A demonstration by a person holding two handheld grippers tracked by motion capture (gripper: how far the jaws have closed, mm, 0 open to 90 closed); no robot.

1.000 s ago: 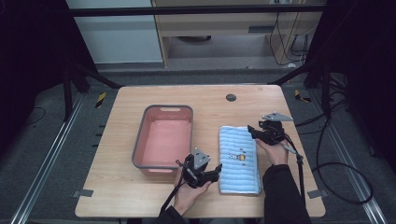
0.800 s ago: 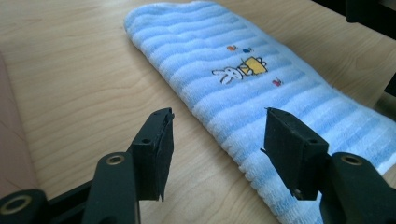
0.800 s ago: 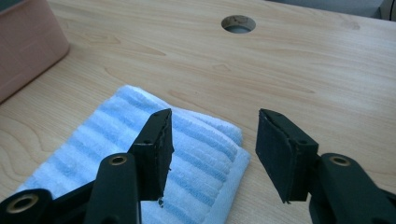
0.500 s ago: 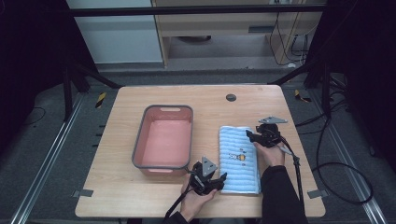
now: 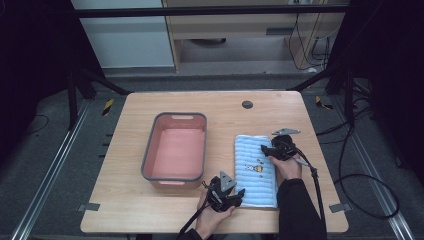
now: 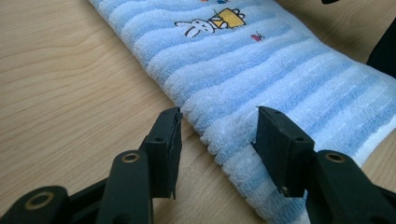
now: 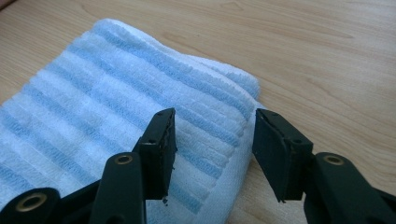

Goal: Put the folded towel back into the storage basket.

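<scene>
The folded blue striped towel lies flat on the desk, just right of the pink tub. The left gripper straddles the towel's near long edge, its fingers apart and lately closing, not yet pressing. The right gripper straddles a far corner, its fingers likewise apart around the cloth.

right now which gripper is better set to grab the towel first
Left, narrowly. The left gripper has the towel edge between its open jaws, which have just been closing. The right gripper also straddles an edge, open.
</scene>
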